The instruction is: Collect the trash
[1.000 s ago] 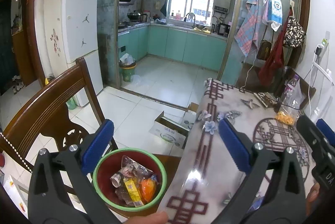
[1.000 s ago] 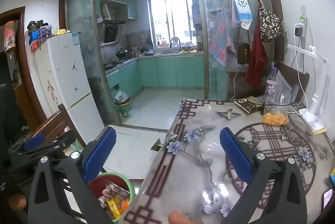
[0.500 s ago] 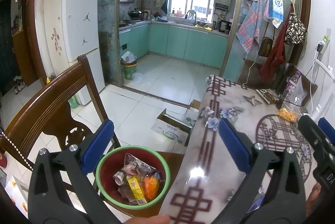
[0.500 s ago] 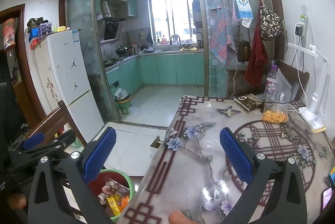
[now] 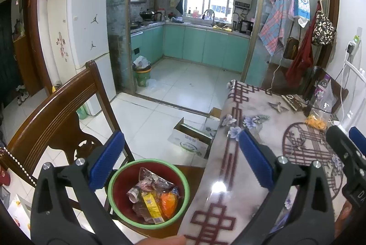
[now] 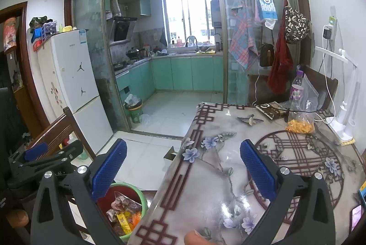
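Observation:
A green-rimmed red bin (image 5: pixel 180 178) stands on the wooden chair seat (image 5: pixel 192 170) beside the table and holds wrappers (image 5: pixel 152 195), yellow and orange among them. It also shows in the right wrist view (image 6: pixel 141 198). My left gripper (image 5: pixel 180 159) is open and empty, held above the bin and the table edge. My right gripper (image 6: pixel 181 167) is open and empty over the table's near left part. The right gripper's fingers (image 5: pixel 343 146) show at the right of the left wrist view; the left gripper (image 6: pixel 45 156) shows at the left of the right wrist view.
The table (image 6: pixel 228 148) has a glossy flowered cover. At its far side stand a plastic bottle (image 6: pixel 296 90), a clear bag with orange snacks (image 6: pixel 300 122) and a white lamp (image 6: pixel 343 121). A cardboard box (image 5: pixel 192 137) lies on the floor; a chair back (image 5: pixel 59 107) stands left.
Both grippers have drifted slightly, and the bin sits a little further right in the left wrist view. Both stay open and empty.

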The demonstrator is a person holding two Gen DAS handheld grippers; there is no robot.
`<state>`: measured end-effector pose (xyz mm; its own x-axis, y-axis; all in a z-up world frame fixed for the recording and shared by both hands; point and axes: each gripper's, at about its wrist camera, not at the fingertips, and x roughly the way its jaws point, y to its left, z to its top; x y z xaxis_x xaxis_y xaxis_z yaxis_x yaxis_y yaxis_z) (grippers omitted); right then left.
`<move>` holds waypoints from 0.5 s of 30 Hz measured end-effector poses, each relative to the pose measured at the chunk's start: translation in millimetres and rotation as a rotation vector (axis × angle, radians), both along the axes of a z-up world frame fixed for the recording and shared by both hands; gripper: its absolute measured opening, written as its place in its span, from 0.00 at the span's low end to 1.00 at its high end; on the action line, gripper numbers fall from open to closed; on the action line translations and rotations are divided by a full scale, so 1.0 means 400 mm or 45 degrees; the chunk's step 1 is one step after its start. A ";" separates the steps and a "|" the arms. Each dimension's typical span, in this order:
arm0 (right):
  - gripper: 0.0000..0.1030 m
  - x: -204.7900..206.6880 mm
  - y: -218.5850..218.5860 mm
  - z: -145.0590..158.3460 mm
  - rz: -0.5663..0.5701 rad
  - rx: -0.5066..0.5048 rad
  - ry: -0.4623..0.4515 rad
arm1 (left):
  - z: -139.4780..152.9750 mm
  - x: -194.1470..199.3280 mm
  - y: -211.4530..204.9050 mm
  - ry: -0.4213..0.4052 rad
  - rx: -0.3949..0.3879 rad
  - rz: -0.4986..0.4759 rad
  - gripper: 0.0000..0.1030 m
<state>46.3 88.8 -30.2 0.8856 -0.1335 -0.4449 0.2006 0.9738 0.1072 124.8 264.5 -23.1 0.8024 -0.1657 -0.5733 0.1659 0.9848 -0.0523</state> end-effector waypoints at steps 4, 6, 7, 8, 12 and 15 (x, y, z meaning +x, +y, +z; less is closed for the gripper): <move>0.93 0.001 0.001 0.001 0.002 -0.002 0.001 | 0.001 0.003 0.003 -0.001 0.001 0.005 0.95; 0.93 -0.001 0.001 0.000 0.005 -0.011 -0.003 | 0.002 0.005 0.006 -0.004 0.002 0.013 0.95; 0.93 0.000 0.001 0.000 0.004 -0.015 -0.006 | 0.001 0.006 0.006 -0.004 -0.001 0.015 0.95; 0.93 -0.003 -0.002 -0.001 0.001 -0.016 -0.007 | 0.001 0.006 0.007 -0.002 -0.003 0.015 0.95; 0.93 0.004 -0.008 0.004 -0.003 -0.011 -0.003 | 0.001 0.006 0.005 -0.001 -0.002 0.016 0.95; 0.93 0.005 -0.009 0.004 -0.003 -0.014 -0.004 | 0.001 0.006 0.004 -0.002 -0.002 0.016 0.95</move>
<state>48.2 85.0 -28.5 0.8867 -0.1405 -0.4405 0.2026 0.9745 0.0969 127.1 266.0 -22.8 0.8053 -0.1565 -0.5719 0.1535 0.9867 -0.0538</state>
